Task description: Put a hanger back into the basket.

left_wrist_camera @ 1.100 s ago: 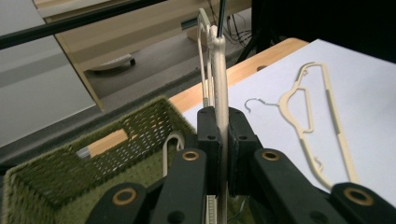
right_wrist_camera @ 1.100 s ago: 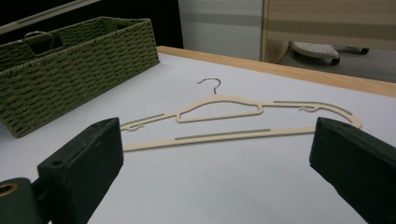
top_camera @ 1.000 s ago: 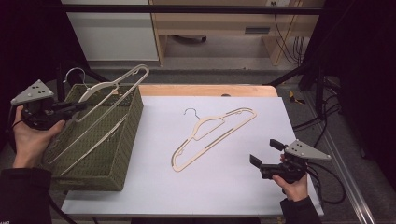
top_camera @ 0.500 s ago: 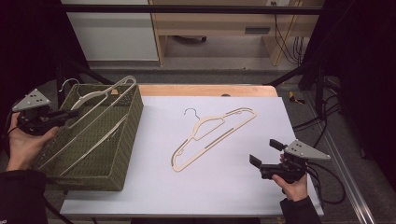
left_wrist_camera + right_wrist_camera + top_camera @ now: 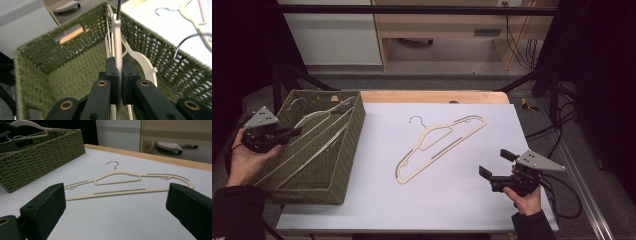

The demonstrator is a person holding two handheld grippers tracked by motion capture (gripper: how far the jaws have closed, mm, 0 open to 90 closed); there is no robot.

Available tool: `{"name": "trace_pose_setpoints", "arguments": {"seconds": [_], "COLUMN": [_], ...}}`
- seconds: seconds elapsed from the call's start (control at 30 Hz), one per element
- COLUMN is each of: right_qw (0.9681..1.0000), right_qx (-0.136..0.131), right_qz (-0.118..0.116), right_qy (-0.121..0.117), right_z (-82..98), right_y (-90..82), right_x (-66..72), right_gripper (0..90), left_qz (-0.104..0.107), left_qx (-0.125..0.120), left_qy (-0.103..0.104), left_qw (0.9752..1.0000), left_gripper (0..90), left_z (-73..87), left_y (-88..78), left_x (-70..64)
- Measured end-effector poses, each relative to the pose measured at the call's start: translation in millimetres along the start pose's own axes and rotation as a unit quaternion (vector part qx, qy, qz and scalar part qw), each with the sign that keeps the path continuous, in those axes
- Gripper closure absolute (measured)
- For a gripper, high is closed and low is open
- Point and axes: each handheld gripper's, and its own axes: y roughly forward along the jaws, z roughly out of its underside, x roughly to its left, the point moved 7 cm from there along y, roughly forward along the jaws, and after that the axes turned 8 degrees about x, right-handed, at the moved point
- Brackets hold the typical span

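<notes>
A green woven basket (image 5: 349, 150) stands at the table's left. My left gripper (image 5: 294, 132) is shut on a cream hanger (image 5: 319, 117) that leans inside it; the left gripper view shows the jaws clamped on that hanger's bar (image 5: 118, 50), with a second hanger (image 5: 142, 60) beside it in the basket (image 5: 62, 75). Another cream hanger (image 5: 439, 145) lies flat on the white table top. My right gripper (image 5: 496, 164) is open at the front right, a short way from that hanger (image 5: 125, 182), with nothing between its jaws.
The white sheet (image 5: 452, 200) covers most of the table, with a wooden strip (image 5: 432, 96) along the far edge. A black frame bar (image 5: 412, 9) crosses above. Cables (image 5: 562, 192) trail at the right.
My left gripper has lowered the hanger further into the basket and drawn back toward the left. The right gripper has stayed put.
</notes>
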Motion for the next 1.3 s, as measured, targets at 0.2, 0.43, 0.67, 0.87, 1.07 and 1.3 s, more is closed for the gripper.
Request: {"name": "trace_pose_setpoints", "arguments": {"seconds": [0.2, 0.43, 0.67, 0.87, 1.07, 1.3], "right_qw": [1.0000, 1.0000, 1.0000, 1.0000, 1.0000, 1.0000], "right_qx": [0.001, 0.003, 0.002, 0.003, 0.001, 0.000], "right_qz": [0.000, 0.000, -0.002, -0.003, -0.006, -0.007], "right_qy": [0.003, 0.002, 0.001, 0.001, 0.002, 0.000], "right_z": [0.3, 1.0, 1.1, 1.1, 0.2, -0.8], "right_y": [1.5, 3.6, 3.6, 4.3, 3.7, 4.8], "right_x": [1.0, 1.9, 2.8, 3.6, 4.6, 6.1], "right_gripper": [3.3, 3.3, 3.4, 3.4, 3.5, 3.5], "left_qz": [-0.005, 0.000, 0.030, 0.045, 0.037, 0.032], "left_qx": [0.007, 0.029, 0.051, 0.035, -0.006, -0.093], "left_qy": [-0.017, -0.037, -0.047, -0.060, -0.069, -0.098], "left_qw": [0.9998, 0.9989, 0.9971, 0.9966, 0.9969, 0.9903], "left_gripper": [85.9, 83.7, 75.2, 65.9, 61.1, 46.2], "left_z": [27.2, 43.9, 43.5, 36.2, 24.7, -1.6], "left_y": [30.9, 39.5, 41.8, 29.4, 11.6, -19.1], "left_x": [-6.2, -5.2, -12.2, -16.0, -18.4, -29.9]}}
